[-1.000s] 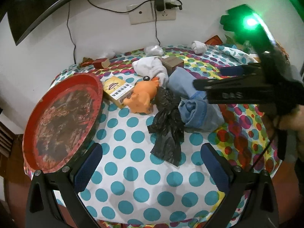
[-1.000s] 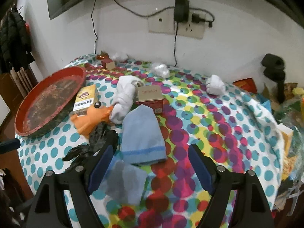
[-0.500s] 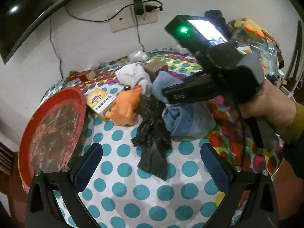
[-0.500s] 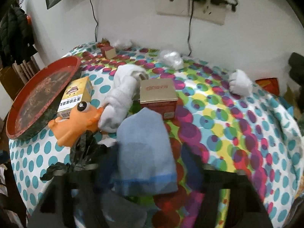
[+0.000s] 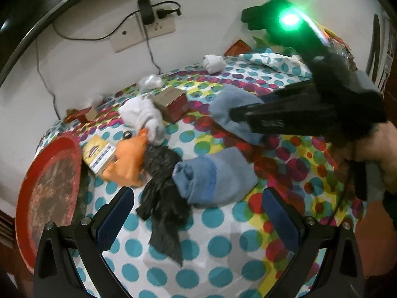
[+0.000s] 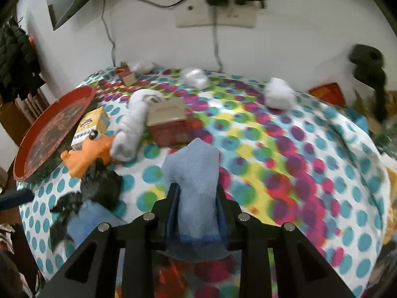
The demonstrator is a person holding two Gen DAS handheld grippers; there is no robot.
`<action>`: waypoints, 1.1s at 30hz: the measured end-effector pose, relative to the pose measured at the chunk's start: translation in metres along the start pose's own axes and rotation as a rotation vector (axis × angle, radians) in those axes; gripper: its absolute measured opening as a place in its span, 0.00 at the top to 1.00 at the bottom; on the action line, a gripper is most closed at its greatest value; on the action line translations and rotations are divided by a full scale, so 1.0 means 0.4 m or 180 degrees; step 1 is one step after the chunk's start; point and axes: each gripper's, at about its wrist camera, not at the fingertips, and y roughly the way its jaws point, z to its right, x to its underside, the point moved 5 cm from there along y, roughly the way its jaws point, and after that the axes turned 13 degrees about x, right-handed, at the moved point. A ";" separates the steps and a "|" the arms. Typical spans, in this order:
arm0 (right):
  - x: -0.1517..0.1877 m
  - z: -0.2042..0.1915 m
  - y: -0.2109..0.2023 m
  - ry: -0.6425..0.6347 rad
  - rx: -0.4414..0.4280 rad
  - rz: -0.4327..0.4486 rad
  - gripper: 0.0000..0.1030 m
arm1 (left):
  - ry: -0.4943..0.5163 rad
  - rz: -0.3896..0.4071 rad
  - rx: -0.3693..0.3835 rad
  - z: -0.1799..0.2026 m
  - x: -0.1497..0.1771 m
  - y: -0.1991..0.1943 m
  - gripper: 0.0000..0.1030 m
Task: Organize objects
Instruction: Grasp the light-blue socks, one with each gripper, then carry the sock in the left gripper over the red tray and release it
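Note:
My right gripper [image 6: 196, 193] has its jaws closing on a light blue cloth [image 6: 192, 171]; the pads press its sides and it stands up off the dotted tablecloth [image 6: 285, 154]. The left wrist view shows the same right gripper [image 5: 238, 118], held by a hand, pinching that light blue cloth [image 5: 230, 104]. My left gripper [image 5: 198, 218] is open above the table's near side. Just ahead of its fingers lie a folded blue cloth [image 5: 213, 178] and a crumpled black plastic bag [image 5: 163, 196], neither between the pads.
A red round tray [image 5: 49, 186] sits at the left edge. Beside it are a yellow box [image 5: 99, 154], an orange toy [image 5: 129, 161], a rolled white sock [image 5: 144, 116] and a brown-and-red box [image 5: 171, 101]. White wads [image 5: 213, 63] lie near the wall.
The right gripper went from wide open to pinching the light blue cloth and raised it off the folded one. The left gripper drifted sideways and rolled a little, staying open.

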 end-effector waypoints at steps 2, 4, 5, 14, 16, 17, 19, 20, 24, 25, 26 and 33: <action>0.016 0.027 -0.010 0.0070 -0.0003 -0.0008 0.72 | 0.0029 -0.0013 0.0010 0.007 -0.012 0.018 0.00; 0.029 0.050 -0.018 0.0145 -0.0002 -0.0014 0.72 | 0.0054 -0.0060 -0.0008 0.011 -0.021 0.041 0.00; 0.035 0.059 -0.022 0.0183 -0.0017 -0.0018 0.72 | 0.0071 -0.0074 -0.0019 0.011 -0.025 0.051 0.00; 0.070 0.090 -0.045 0.0364 -0.0138 -0.0012 0.72 | -0.0030 -0.0345 0.0011 0.005 -0.021 0.120 0.45; 0.071 0.091 -0.047 0.0390 -0.0162 -0.0006 0.72 | -0.0089 -0.0318 0.0056 0.000 -0.021 0.115 0.53; 0.072 0.092 -0.048 0.0405 -0.0173 -0.0001 0.72 | -0.0113 -0.0328 0.0064 -0.003 -0.021 0.112 0.54; 0.073 0.093 -0.047 0.0434 -0.0191 -0.0002 0.72 | -0.0160 -0.0338 0.0110 -0.008 -0.021 0.107 0.60; 0.074 0.093 -0.046 0.0444 -0.0200 -0.0005 0.72 | -0.0183 -0.0340 0.0122 -0.012 -0.020 0.101 0.61; 0.076 0.096 -0.050 0.0482 -0.0205 0.0009 0.72 | -0.0286 -0.0349 0.0265 -0.018 -0.021 0.083 0.65; 0.076 0.096 -0.051 0.0480 -0.0196 0.0017 0.72 | -0.0281 -0.0348 0.0283 -0.017 -0.019 0.075 0.65; 0.076 0.095 -0.053 0.0480 -0.0195 0.0021 0.72 | -0.0278 -0.0333 0.0282 -0.017 -0.019 0.065 0.65; 0.075 0.096 -0.062 0.0512 -0.0181 0.0041 0.72 | -0.0244 -0.0244 0.0334 -0.018 -0.031 -0.007 0.65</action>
